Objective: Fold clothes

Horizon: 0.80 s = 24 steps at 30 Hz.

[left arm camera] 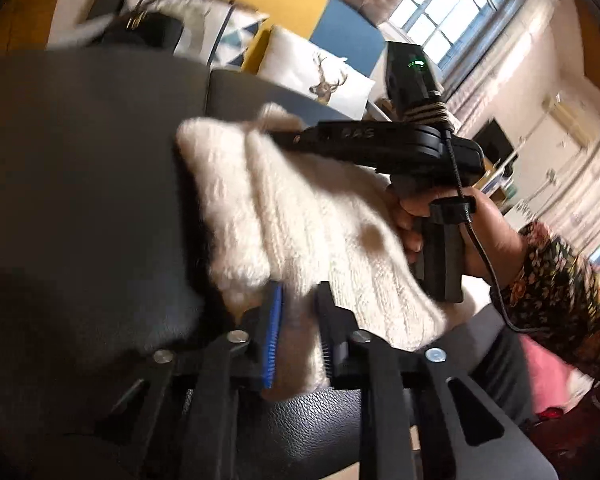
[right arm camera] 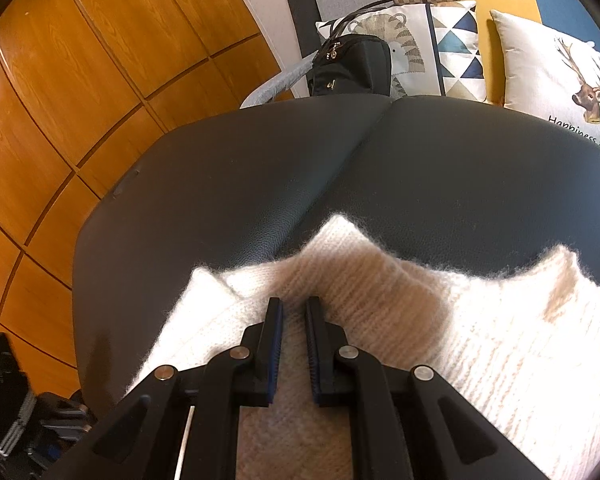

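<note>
The left gripper (left arm camera: 298, 300) has its jaws drawn in tight on a fold of the cream knitted sweater (left arm camera: 292, 216), the wool bunched between the blue pad and the black one. The right gripper (right arm camera: 294, 314) is likewise nearly shut, pinching a ridge of the same sweater (right arm camera: 480, 340) close to its far edge. So both tongs hold the one garment, which lies across the seat of the dark leather sofa (right arm camera: 260, 168), partly gathered and rumpled, not flat.

The risk I see is in the knit itself: it is fluffy and loose, and each grip looks to have only a thin pinch of it. A quick pull could let the wool slide out of the pads, or stretch the edge so that the fold lands crooked. With the two grippers so near each other, the right one reaching over the sweater just beyond the left, they may knock together, and the trailing black cable (left arm camera: 480, 248) under the person's hand (left arm camera: 452, 224) could catch on the wool.

Around it: a black handbag (right arm camera: 352, 68) and a patterned cushion (right arm camera: 456, 48) stand at the sofa back, with a deer cushion (right arm camera: 556, 76) beside them, all well apart from the sweater. The seat ahead of it looks free for laying the fold
</note>
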Tool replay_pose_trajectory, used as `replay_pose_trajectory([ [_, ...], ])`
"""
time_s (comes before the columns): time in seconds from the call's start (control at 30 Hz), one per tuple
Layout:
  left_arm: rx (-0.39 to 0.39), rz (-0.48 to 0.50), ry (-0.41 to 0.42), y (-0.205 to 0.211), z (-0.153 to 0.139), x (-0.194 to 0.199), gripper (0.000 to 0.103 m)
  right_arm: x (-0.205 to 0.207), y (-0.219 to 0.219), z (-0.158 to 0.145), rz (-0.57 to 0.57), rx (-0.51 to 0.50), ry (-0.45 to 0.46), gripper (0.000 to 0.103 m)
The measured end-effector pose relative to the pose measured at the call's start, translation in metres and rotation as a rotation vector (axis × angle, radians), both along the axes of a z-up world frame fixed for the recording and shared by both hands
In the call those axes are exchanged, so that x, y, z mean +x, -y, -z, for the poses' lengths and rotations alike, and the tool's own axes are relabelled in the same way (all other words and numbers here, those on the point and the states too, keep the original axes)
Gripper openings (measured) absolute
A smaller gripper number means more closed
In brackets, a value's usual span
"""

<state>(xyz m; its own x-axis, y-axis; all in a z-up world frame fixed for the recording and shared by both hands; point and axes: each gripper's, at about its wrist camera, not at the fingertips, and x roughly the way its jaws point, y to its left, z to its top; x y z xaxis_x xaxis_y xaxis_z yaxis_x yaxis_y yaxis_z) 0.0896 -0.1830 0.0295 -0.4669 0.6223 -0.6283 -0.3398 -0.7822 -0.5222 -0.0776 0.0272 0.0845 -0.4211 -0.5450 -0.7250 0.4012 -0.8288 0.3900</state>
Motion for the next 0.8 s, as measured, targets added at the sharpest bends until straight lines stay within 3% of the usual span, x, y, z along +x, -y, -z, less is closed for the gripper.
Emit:
replay_pose_trajectory([
  [0.17, -0.041, 0.070, 0.018, 0.001, -0.002, 0.014, 0.007, -0.001, 0.003, 0.000, -0.002, 0.024, 0.001, 0.009],
  [0.3, -0.040, 0.083, 0.049, 0.006, 0.001, 0.017, 0.006, 0.002, 0.015, -0.004, -0.009, 0.108, -0.035, 0.009],
  [0.43, -0.030, 0.036, 0.025, 0.018, -0.005, 0.019, 0.008, 0.006, 0.020, -0.006, -0.013, 0.154, -0.058, 0.010],
  [0.57, 0.043, -0.032, 0.002, 0.033, -0.013, 0.017, 0.009, 0.013, 0.008, -0.020, 0.012, 0.097, -0.044, 0.015],
  [0.67, 0.082, -0.063, 0.013, 0.041, -0.015, 0.012, 0.019, 0.029, -0.006, -0.034, 0.055, 0.042, -0.074, 0.015],
  [0.8, 0.072, -0.020, 0.083, 0.025, -0.004, -0.005, 0.031, 0.040, -0.006, -0.030, 0.032, 0.103, -0.045, 0.015],
])
